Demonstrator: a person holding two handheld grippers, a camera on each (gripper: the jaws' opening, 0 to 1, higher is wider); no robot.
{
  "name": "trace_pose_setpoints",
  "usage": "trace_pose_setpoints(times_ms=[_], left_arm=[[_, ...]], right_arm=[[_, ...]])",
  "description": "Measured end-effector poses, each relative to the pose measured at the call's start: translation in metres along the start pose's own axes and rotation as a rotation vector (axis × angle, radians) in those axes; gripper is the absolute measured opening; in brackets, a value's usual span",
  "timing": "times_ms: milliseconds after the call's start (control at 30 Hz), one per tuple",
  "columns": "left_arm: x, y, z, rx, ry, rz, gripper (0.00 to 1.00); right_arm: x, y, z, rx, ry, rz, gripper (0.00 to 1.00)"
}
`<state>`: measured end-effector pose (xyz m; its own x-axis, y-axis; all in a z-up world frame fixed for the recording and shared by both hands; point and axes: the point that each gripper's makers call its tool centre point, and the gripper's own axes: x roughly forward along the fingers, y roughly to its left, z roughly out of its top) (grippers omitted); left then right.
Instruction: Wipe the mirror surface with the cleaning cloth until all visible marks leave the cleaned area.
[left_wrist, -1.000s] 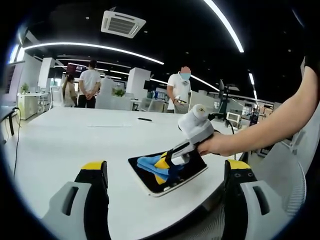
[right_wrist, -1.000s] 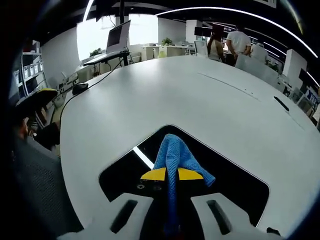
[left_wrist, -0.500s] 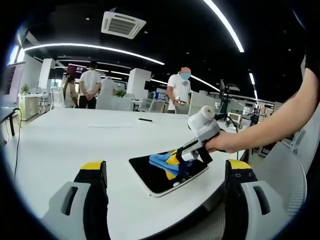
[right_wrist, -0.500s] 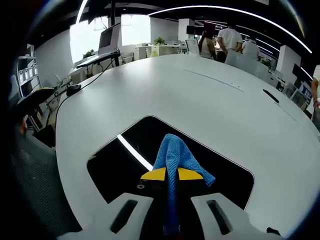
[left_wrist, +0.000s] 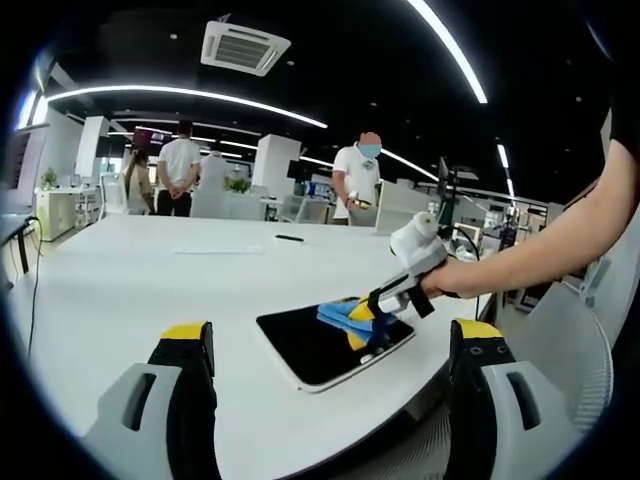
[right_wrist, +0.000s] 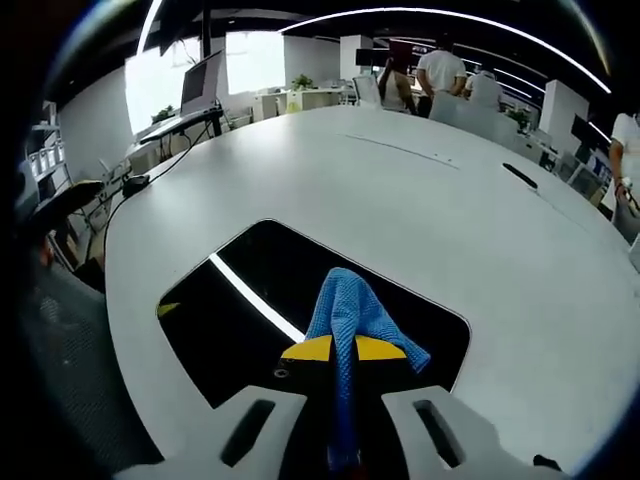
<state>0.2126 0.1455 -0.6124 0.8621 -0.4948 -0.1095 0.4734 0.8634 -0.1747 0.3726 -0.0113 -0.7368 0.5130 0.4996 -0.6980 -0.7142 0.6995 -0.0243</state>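
Mid-wipe: right gripper (right_wrist: 345, 348) clamps cloth (right_wrist: 352, 306) on mirror (right_wrist: 250, 290); left gripper (left_wrist: 330, 345) wide, empty. Next: cover unwiped glass.

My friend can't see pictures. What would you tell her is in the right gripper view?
The right gripper, with yellow tips, is shut on a blue cleaning cloth pressed against a dark rectangular mirror. The mirror lies flat on a big white table, and people stand far behind it.

Bare table (left_wrist: 130, 285) surrounds the mirror (left_wrist: 310, 345); pen (left_wrist: 290, 239) far.
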Motion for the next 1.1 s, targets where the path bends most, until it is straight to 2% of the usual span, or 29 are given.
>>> trace_pose_setpoints(times_ms=[267,600,1100], left_arm=[[0.0,0.0,0.0,-0.001,0.0,0.002,0.96],[0.0,0.0,0.0,-0.001,0.0,-0.004,0.97],[0.0,-0.001,-0.001,-0.004,0.006,-0.007,0.96]], right_arm=[[-0.009,-0.017,-0.01,0.002,0.015,-0.027,0.0],[-0.021,-0.038,-0.021,0.051,0.021,-0.058,0.0],[-0.025,-0.041,-0.025,0.06,0.033,-0.053,0.0]])
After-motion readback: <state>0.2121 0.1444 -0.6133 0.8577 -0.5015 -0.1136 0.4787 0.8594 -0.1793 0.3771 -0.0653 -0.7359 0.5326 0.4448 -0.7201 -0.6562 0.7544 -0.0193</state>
